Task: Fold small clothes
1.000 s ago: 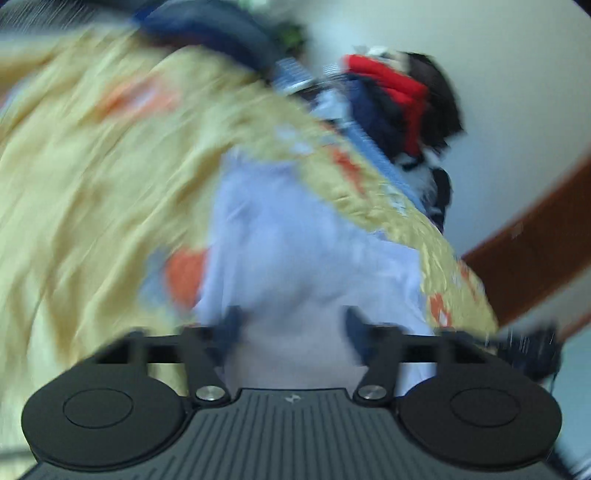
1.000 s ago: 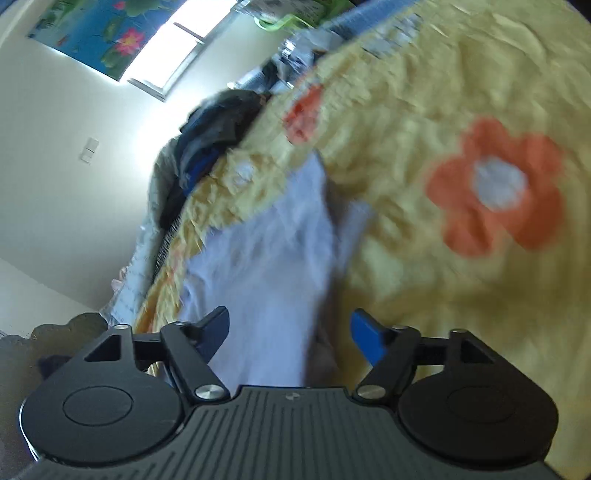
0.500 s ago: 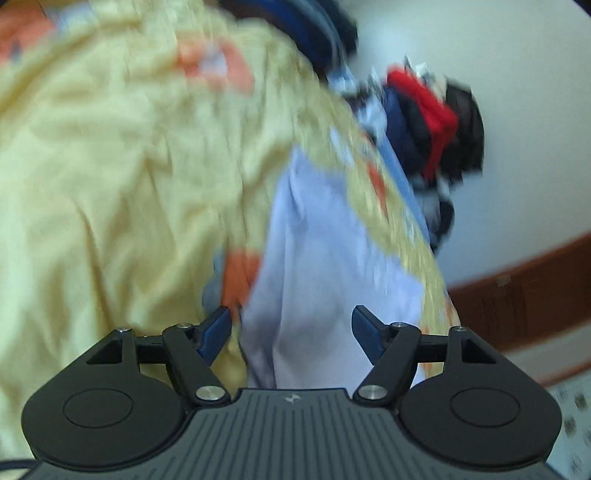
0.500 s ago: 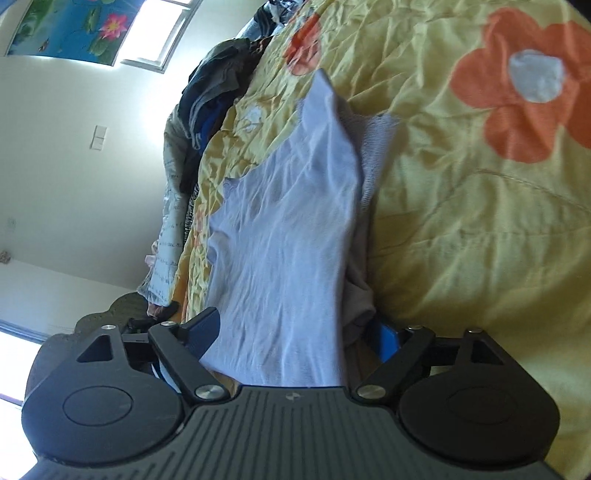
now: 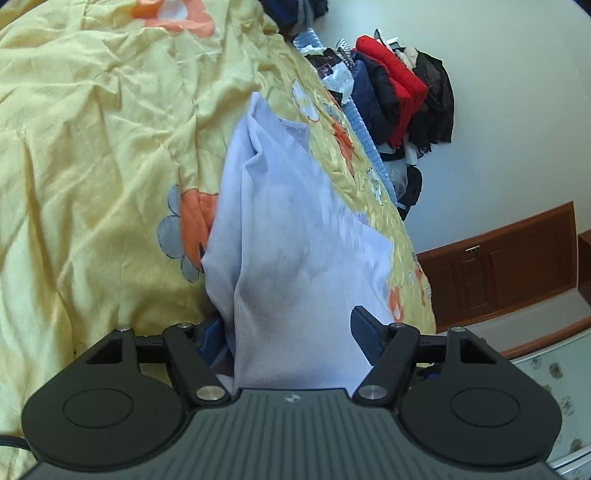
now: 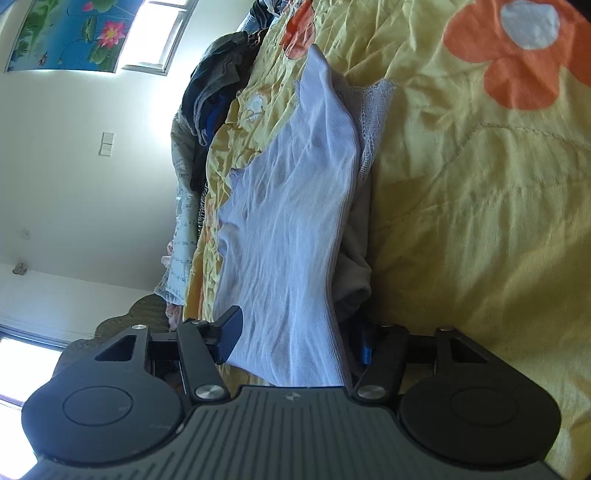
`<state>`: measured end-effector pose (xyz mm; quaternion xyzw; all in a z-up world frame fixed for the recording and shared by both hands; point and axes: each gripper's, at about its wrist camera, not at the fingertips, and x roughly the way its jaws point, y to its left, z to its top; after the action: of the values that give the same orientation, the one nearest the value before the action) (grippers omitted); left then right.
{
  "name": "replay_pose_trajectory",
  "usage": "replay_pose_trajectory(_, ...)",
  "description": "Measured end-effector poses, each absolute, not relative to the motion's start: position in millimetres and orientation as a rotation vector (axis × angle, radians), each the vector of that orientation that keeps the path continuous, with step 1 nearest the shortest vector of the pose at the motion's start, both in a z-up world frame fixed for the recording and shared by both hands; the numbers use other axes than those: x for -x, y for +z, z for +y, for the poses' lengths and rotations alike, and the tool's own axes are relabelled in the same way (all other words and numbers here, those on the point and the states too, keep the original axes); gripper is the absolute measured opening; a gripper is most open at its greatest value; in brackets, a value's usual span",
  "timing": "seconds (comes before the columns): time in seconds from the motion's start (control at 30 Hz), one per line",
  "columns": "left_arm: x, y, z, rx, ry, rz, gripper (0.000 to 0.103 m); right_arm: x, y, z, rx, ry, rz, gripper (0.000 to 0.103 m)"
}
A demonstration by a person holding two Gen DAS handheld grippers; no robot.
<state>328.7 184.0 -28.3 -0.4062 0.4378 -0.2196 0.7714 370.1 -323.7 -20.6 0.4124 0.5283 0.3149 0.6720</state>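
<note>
A small pale lavender garment (image 5: 295, 221) lies lengthwise on a yellow flowered quilt (image 5: 92, 166). My left gripper (image 5: 286, 330) stands open at one end of it, with the cloth running between its blue fingers; the left finger is partly hidden by a fold. In the right wrist view the same garment (image 6: 295, 206) stretches away over the quilt (image 6: 480, 221), and a lace-edged layer (image 6: 373, 110) shows along its right side. My right gripper (image 6: 297, 339) sits at the other end with its jaws closing. The cloth is between them, not visibly pinched.
Piled dark, red and blue clothes (image 5: 399, 85) lie past the quilt's far edge, by a white wall. A brown wooden cabinet (image 5: 517, 266) stands low on the right. In the right wrist view, more heaped clothes (image 6: 214, 85) lie beyond the quilt, under a window (image 6: 162, 33) and a lotus picture (image 6: 74, 33).
The right gripper has sunk closer to the garment's end and its jaws have narrowed around the cloth. The left gripper has rolled a little, its jaws unchanged.
</note>
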Motion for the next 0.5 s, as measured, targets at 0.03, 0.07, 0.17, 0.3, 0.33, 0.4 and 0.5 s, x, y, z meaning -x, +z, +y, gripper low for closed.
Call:
replay_pose_trajectory(0.03,-330,-28,182,0.881,-0.469,0.954,0.069,-371,-20,-322,-0.927,0.708,1.193,0.061)
replay_pose_trajectory(0.07,-331,-26,179,0.869,-0.453,0.963,0.056,-372,-20,-320,-0.924,0.707,1.198,0.061)
replay_pose_trajectory(0.17,-336,-23,165,0.749,-0.374,1.021,0.014,-376,-18,-307,-0.873,0.697,1.223,0.053)
replay_pose_trajectory(0.3,-340,-17,165,0.719,-0.371,1.042,0.011,-376,-28,-304,-0.86,0.65,1.254,0.014)
replay_pose_trajectory(0.33,-340,-13,164,0.707,-0.369,1.046,0.01,-375,-29,-305,-0.868,0.645,1.251,0.014)
replay_pose_trajectory(0.4,-342,-4,163,0.698,-0.368,1.051,0.008,-371,-21,-303,-0.844,0.637,1.234,0.014)
replay_pose_trajectory(0.5,-333,14,163,0.697,-0.388,1.024,0.007,-363,-1,-303,-0.836,0.657,1.195,0.014)
